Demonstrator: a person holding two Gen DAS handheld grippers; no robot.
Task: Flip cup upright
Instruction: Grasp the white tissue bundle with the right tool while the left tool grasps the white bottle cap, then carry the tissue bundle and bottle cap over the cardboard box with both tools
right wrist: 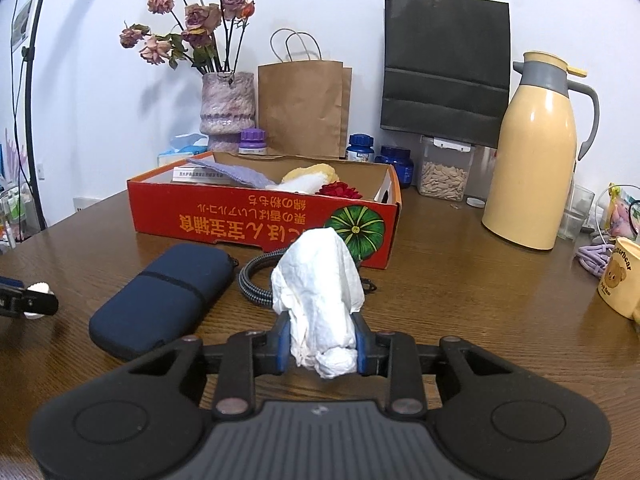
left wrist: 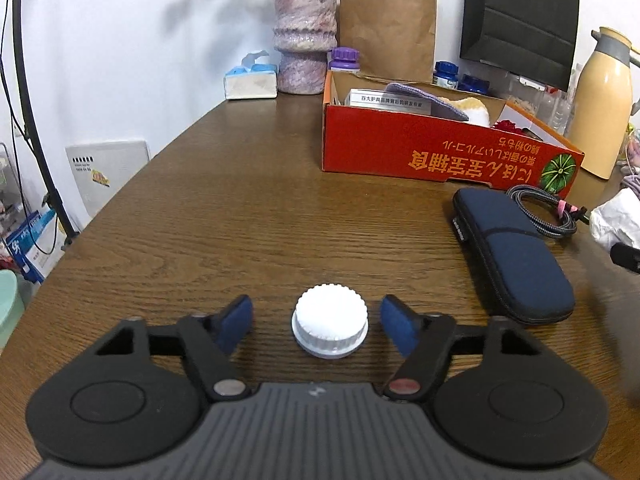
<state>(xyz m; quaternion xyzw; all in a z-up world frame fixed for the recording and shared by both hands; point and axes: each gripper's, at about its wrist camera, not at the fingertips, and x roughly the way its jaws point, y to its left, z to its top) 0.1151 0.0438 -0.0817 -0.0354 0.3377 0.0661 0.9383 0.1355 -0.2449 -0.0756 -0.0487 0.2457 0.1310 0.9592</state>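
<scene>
While the left gripper (left wrist: 316, 320) stands open, its blue pads on either side of the small white ribbed cup (left wrist: 330, 326) resting rim-down on the wooden table (left wrist: 240, 208) without touching it, the right gripper (right wrist: 322, 342) is clamped on a crumpled white tissue (right wrist: 318, 292)

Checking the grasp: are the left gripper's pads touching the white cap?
Apart. The left wrist view shows bare table between each blue pad and the white cap.
</scene>
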